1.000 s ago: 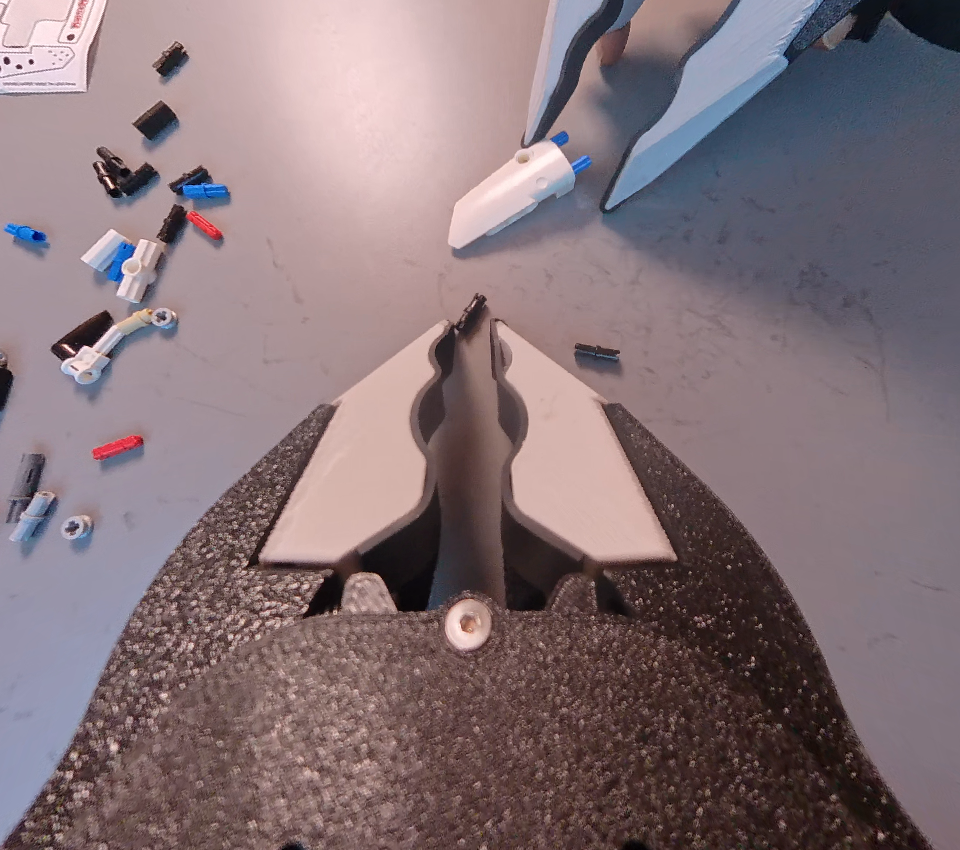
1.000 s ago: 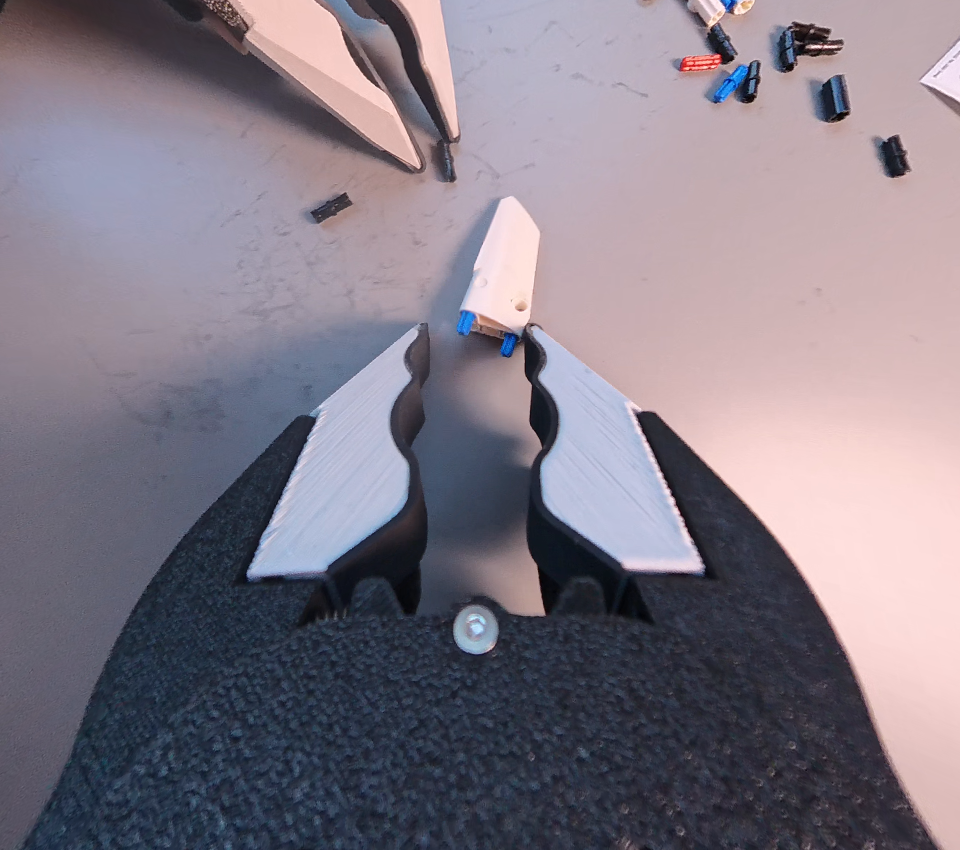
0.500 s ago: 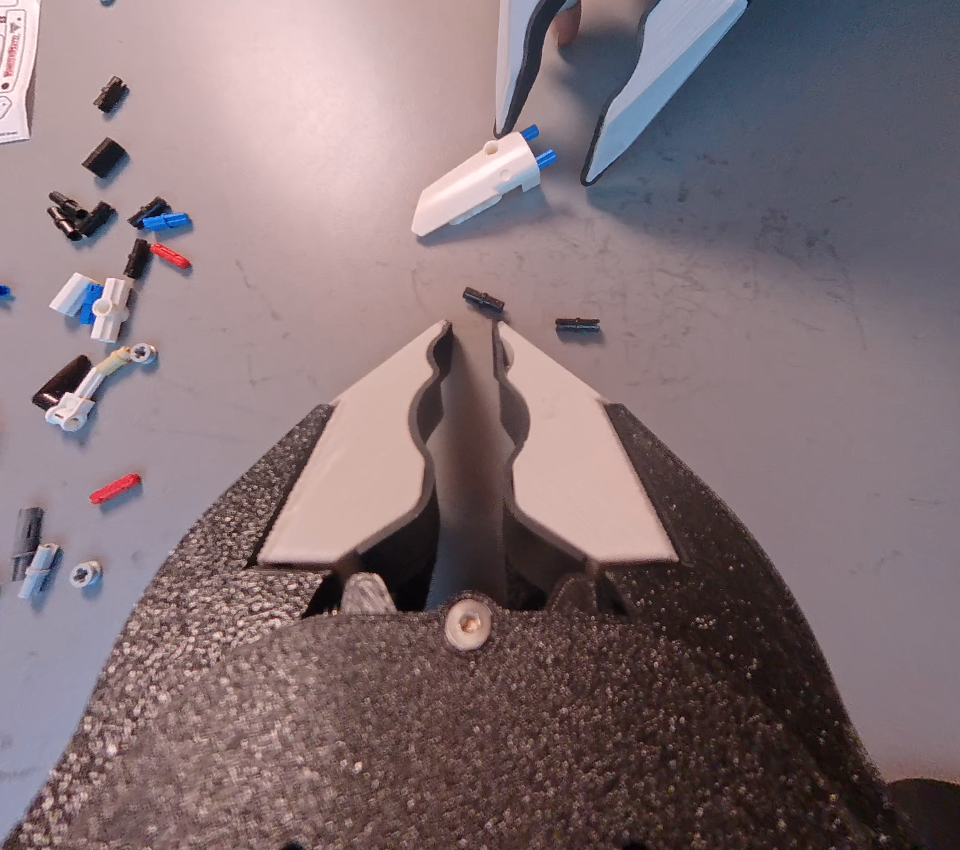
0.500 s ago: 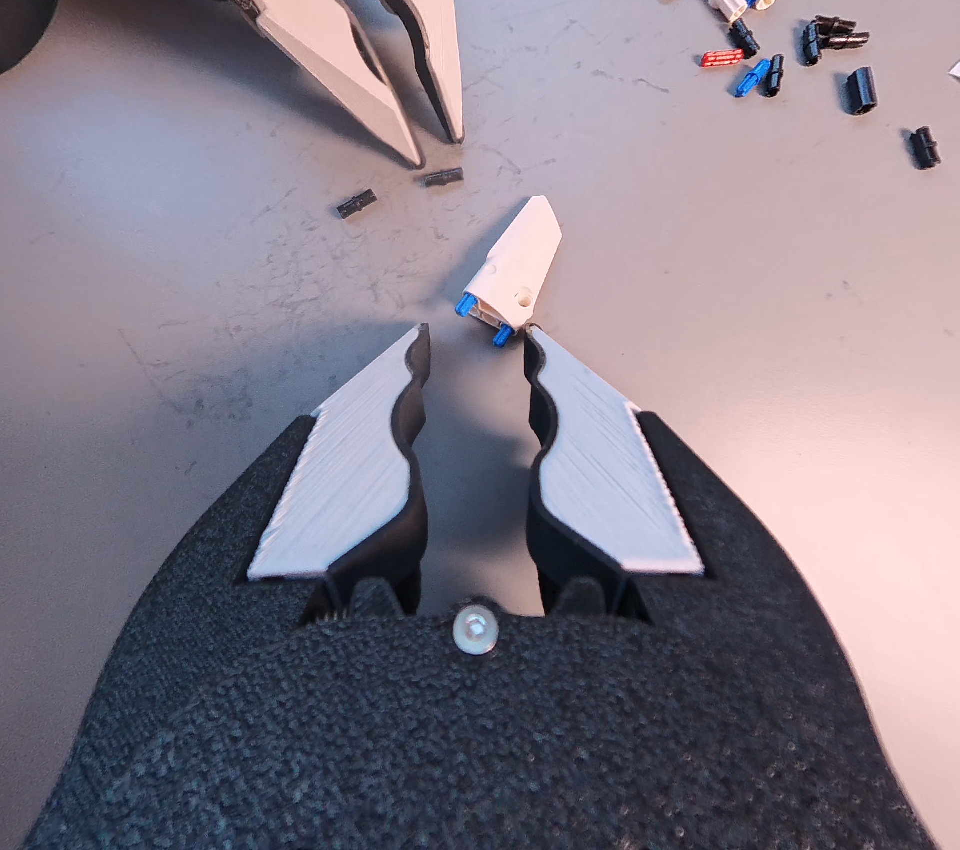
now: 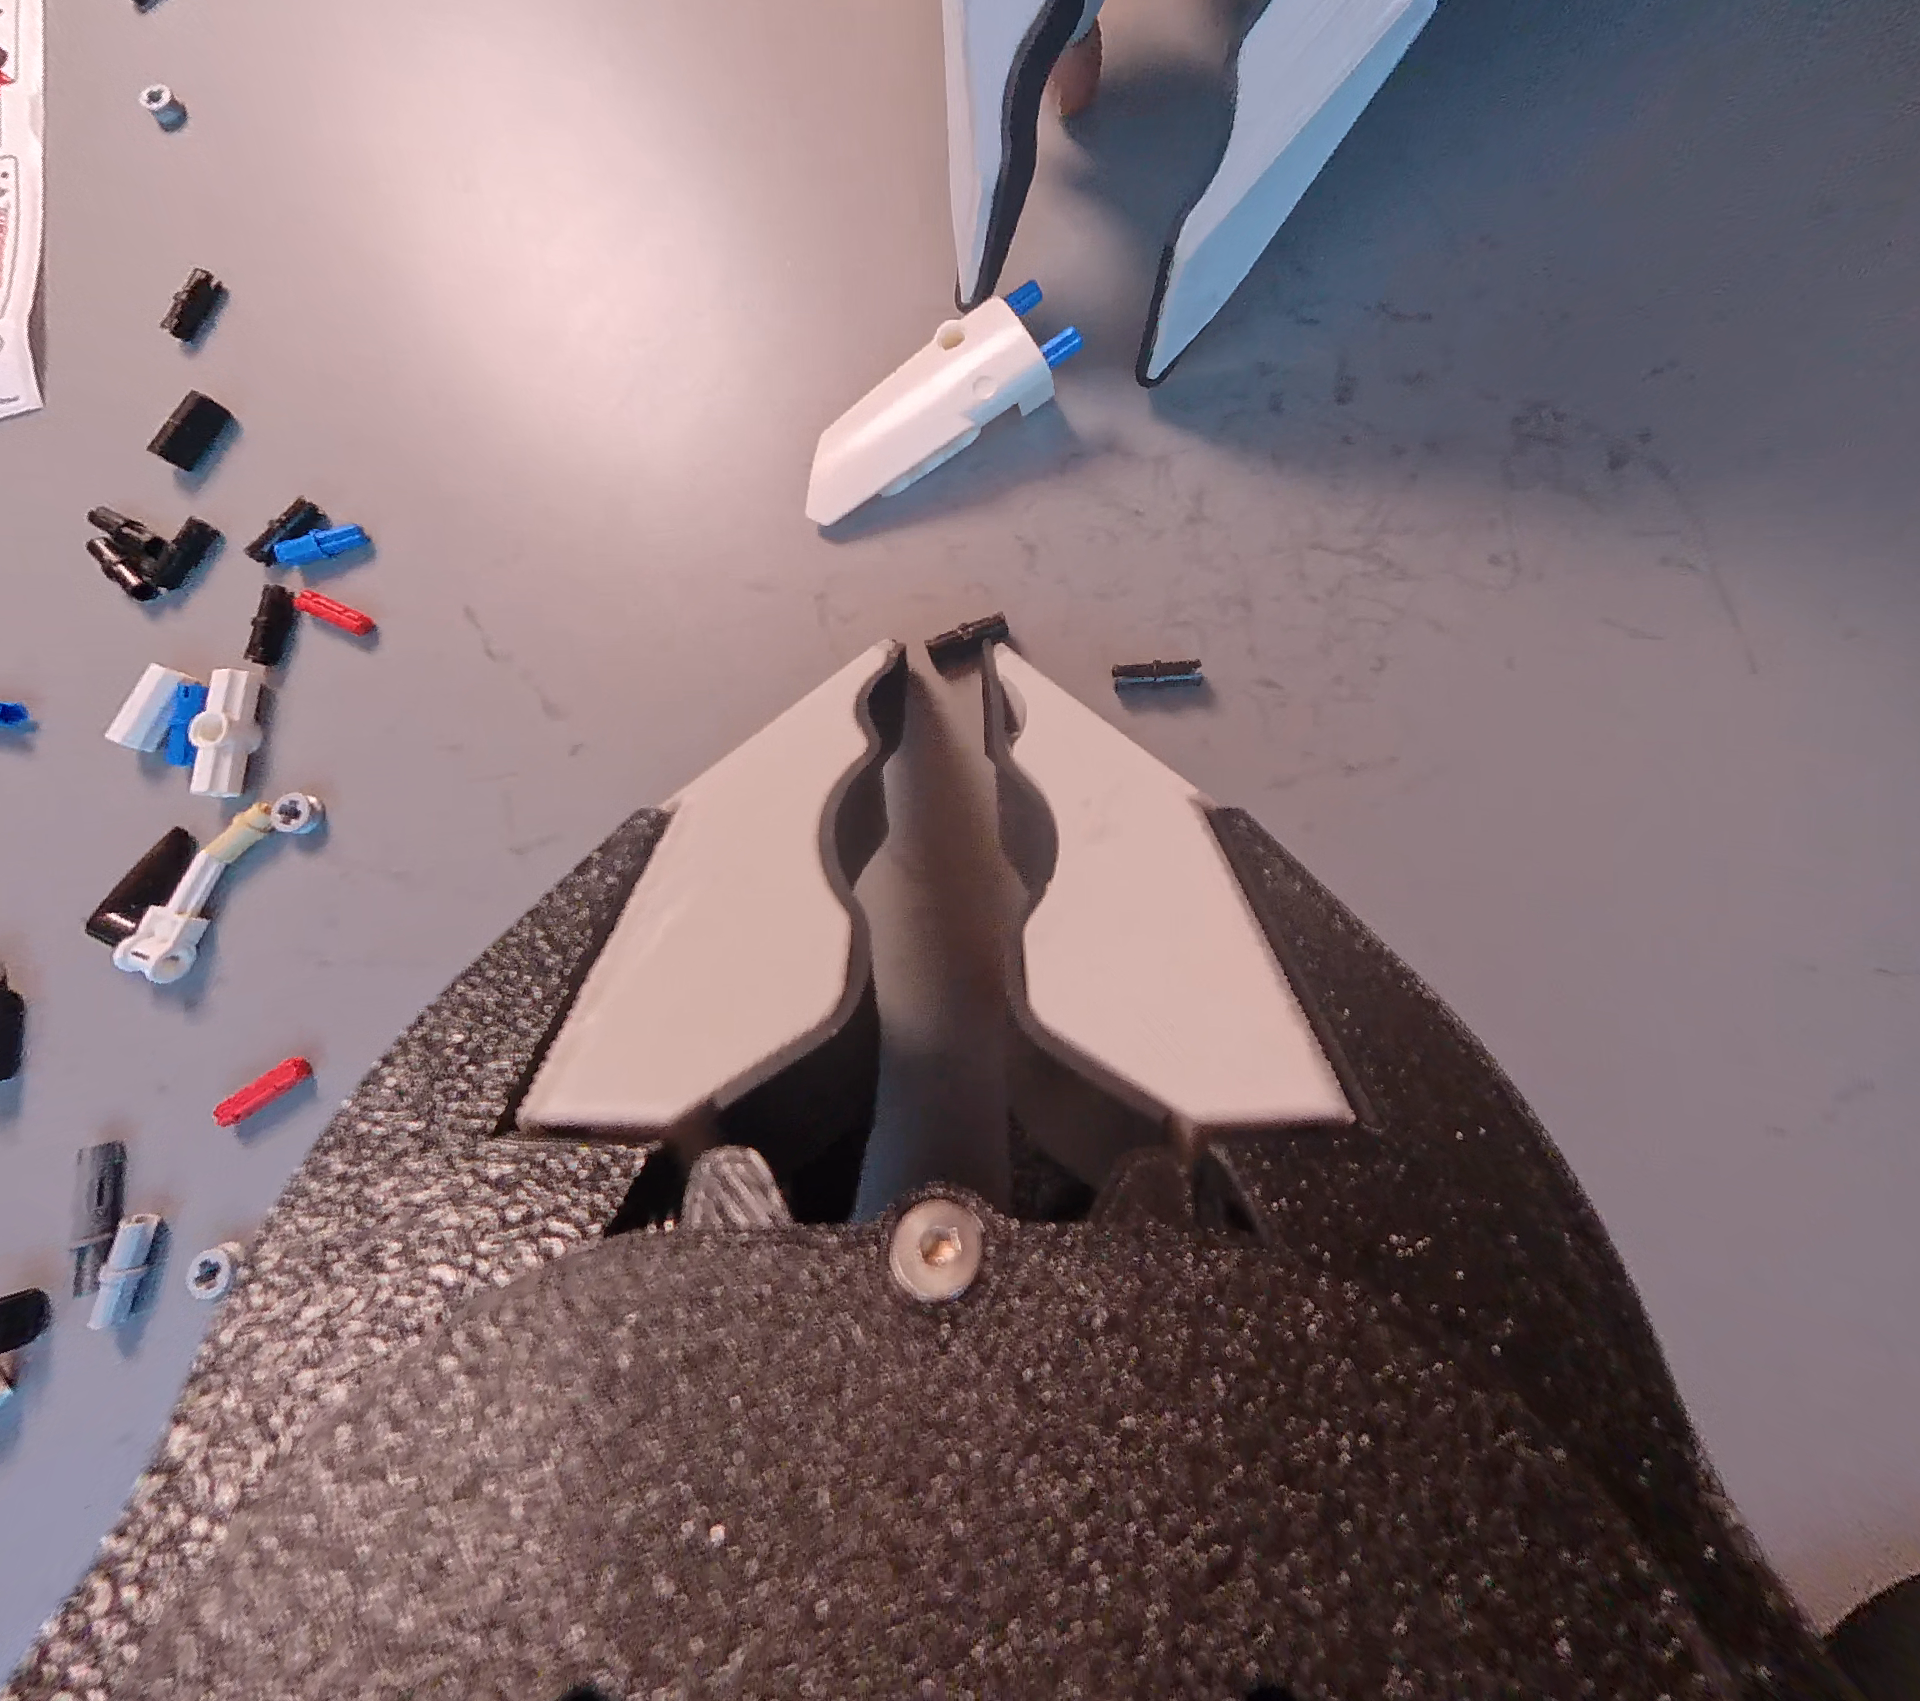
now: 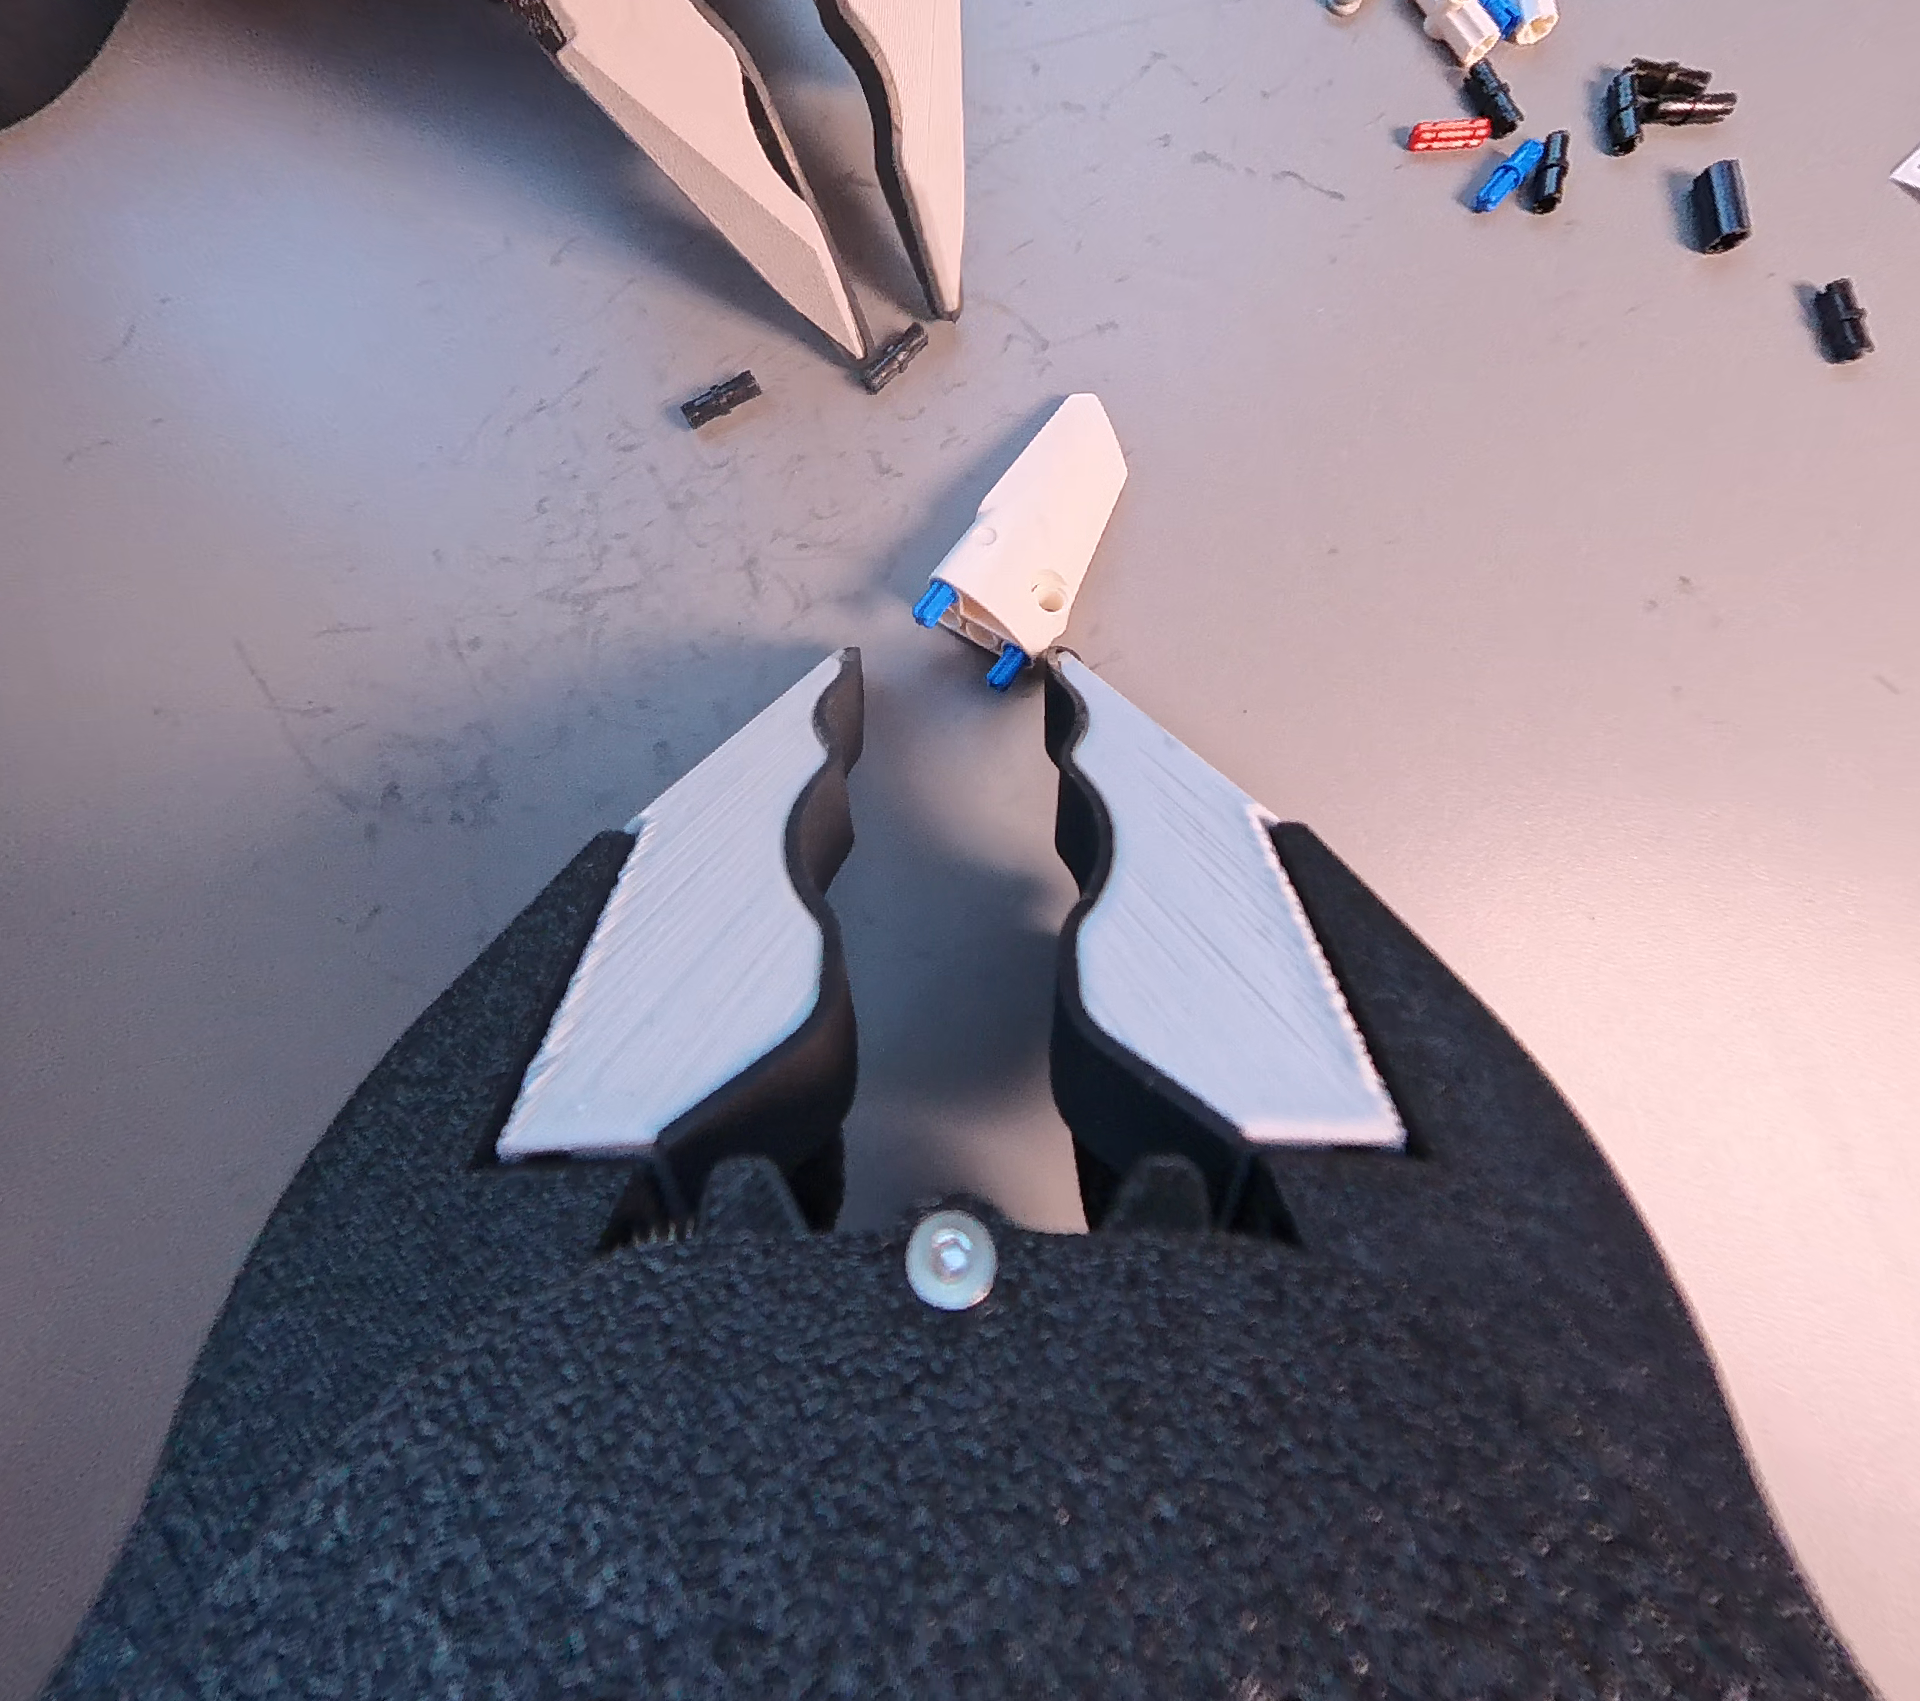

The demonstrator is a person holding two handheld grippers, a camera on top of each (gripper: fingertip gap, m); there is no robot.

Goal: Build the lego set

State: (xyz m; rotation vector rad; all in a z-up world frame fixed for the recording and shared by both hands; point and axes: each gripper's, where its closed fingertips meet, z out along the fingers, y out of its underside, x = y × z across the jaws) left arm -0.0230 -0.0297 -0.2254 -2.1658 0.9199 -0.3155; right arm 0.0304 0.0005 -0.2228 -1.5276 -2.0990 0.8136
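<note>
Two black pins [image 5: 1156, 672] lie on the desk [image 5: 1558, 716]; the left tool [image 5: 945, 654], tips narrowly apart, reaches one. Only the left view shows paper [image 5: 21, 197]. The right tool [image 6: 951, 664], spread, touches the white piece [image 6: 1039, 529].

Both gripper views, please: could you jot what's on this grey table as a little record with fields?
surface: grey scuffed table
main piece: white wedge-shaped plastic Lego piece with two blue pins, lying on its side
left gripper: jaws narrowly apart, tips at a short black pin; whether it grips the pin is unclear
right gripper: open, one fingertip touching the white piece's pinned end
spare pin: second black pin lying apart
loose parts: cluster of small black, blue, red and white pieces
paper: printed sheet at the edge
</note>
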